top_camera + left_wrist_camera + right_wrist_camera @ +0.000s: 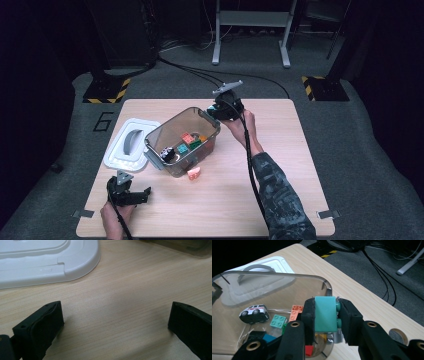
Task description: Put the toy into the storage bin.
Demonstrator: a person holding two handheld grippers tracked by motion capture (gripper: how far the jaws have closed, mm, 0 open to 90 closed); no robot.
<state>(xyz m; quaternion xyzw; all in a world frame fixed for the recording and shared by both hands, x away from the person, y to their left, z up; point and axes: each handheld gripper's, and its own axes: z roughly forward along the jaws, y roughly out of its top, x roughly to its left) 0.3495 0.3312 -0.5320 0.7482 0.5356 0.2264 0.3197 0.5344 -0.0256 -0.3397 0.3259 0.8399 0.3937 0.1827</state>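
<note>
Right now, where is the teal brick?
The right gripper holds the teal brick over the far corner of the clear bin, at the high view's centre.

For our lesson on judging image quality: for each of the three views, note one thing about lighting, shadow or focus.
High view: the table is lit while the surroundings fall to near black. Left gripper view: soft shadows lie beside the open jaws on the wood, and the white lid looks bright and slightly soft. Right gripper view: the teal brick clamped in the jaws is sharp, and the clear bin rim catches light.
</note>
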